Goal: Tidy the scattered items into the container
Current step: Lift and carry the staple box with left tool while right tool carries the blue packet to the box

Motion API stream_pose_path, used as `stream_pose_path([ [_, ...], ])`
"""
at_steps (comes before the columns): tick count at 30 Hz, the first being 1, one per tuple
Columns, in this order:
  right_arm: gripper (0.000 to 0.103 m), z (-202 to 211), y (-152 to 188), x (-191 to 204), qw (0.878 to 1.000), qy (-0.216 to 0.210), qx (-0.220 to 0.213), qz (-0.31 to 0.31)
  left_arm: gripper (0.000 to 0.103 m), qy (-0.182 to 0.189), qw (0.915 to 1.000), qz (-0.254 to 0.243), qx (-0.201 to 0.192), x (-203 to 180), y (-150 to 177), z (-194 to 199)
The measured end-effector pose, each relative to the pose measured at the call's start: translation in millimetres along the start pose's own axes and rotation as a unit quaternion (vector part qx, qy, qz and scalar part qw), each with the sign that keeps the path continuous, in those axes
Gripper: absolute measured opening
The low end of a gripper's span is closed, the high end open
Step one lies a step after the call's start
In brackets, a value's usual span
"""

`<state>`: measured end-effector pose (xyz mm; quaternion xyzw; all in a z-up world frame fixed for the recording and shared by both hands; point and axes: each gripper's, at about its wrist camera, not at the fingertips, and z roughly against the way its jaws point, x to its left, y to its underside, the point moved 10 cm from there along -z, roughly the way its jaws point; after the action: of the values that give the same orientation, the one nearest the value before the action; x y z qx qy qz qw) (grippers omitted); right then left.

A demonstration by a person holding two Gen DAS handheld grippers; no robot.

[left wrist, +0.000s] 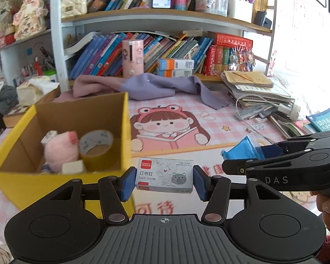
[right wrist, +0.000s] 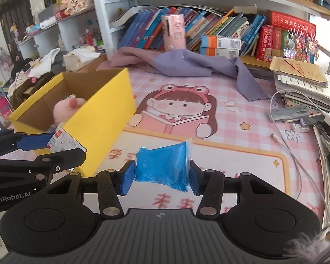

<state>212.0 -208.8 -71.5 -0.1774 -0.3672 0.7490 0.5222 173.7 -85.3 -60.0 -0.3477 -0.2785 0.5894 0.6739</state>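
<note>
My left gripper (left wrist: 164, 181) is shut on a small grey staple box (left wrist: 164, 175) with a cat picture, held just right of the yellow cardboard box (left wrist: 15, 176). The box holds a pink plush toy (left wrist: 60, 148), a roll of tape (left wrist: 95, 146) and a small white item. My right gripper (right wrist: 161, 177) is shut on a blue plastic packet (right wrist: 164, 166), held above the pink desk mat. In the right wrist view the yellow box (right wrist: 103, 118) is to the left, with the left gripper (right wrist: 41, 149) and staple box (right wrist: 62, 142) at its near corner.
A purple cloth (left wrist: 156, 85) lies at the back of the mat. A stack of papers and books (right wrist: 305, 85) with a white cable (right wrist: 297, 154) fills the right side. Bookshelves stand behind. The right gripper shows in the left wrist view (left wrist: 242, 165) at the right.
</note>
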Motion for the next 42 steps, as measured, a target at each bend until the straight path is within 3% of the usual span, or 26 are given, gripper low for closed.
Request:
stream_pose_path([
  [21,0.048,41,69,100,1.000,0.014,0.016,0.002,0.053,0.011,0.9998,-0.004,0.014,47,70,76],
  [42,0.048,38,80,173,0.997,-0.032,0.031,0.064,0.053,-0.040,0.9984,0.035,0.019,100,100,111],
])
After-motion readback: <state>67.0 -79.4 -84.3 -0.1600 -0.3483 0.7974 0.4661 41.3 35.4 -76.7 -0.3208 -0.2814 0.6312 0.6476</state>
